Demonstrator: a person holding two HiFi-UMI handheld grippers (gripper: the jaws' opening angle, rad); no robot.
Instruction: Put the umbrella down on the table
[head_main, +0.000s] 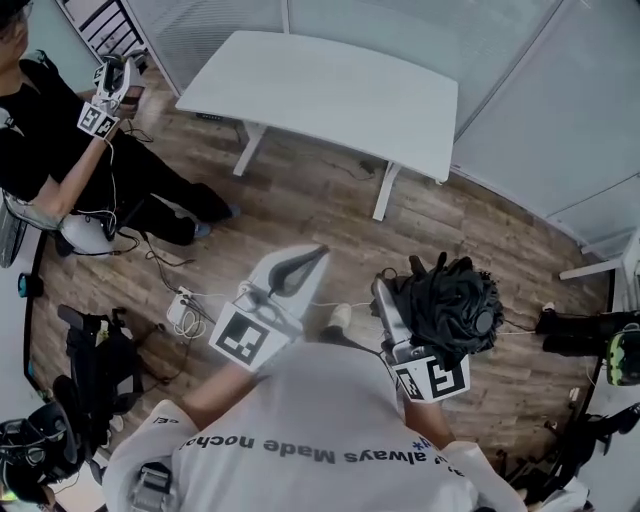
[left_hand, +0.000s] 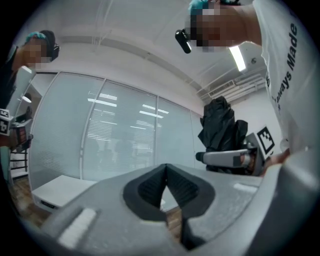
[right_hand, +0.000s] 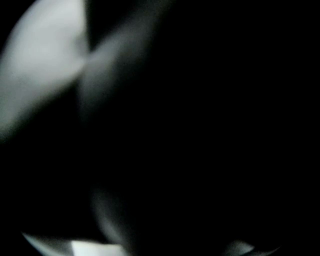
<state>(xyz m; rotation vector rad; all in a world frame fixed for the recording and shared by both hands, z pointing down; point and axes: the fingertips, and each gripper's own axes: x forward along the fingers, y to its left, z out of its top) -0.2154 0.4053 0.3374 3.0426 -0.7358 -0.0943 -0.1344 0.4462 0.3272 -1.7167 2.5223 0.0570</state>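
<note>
One crumpled black fabric umbrella (head_main: 458, 305) bulges from right tongs (head_main: 405, 292).

Three cameras, one room

We looked steeply down from the head onto the table (head_main: 320, 90); our left gripper view faced level, sharing it and the umbrella (left_hand: 218, 125); the right gripper view, too close, showed only darkness.
</note>
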